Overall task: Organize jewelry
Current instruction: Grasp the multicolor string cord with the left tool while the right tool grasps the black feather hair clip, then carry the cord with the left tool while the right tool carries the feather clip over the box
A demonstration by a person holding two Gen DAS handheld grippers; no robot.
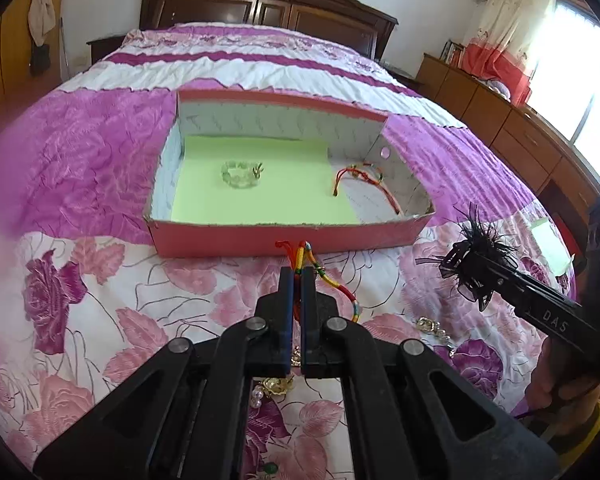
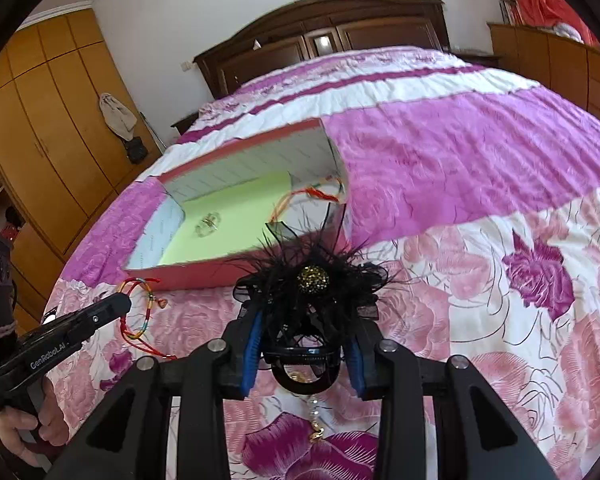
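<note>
At twelve o'clock ahead sits the red box; your left gripper pinches a multicoloured cord bracelet, your right gripper clamps a black feathered hair clip.

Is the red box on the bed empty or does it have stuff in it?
Not empty. The red box holds a clear beaded bracelet and a red braided cord bracelet on its green liner.

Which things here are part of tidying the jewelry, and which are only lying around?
Part of the job:
- left tool, shut on multicolored cord bracelet
- right tool, shut on black feather hair clip
- pink box, holding clear bracelet and red cord bracelet
- gold pearl pieces on the bedspread

Lying about:
- hanging bag
- wardrobe
- headboard
</note>
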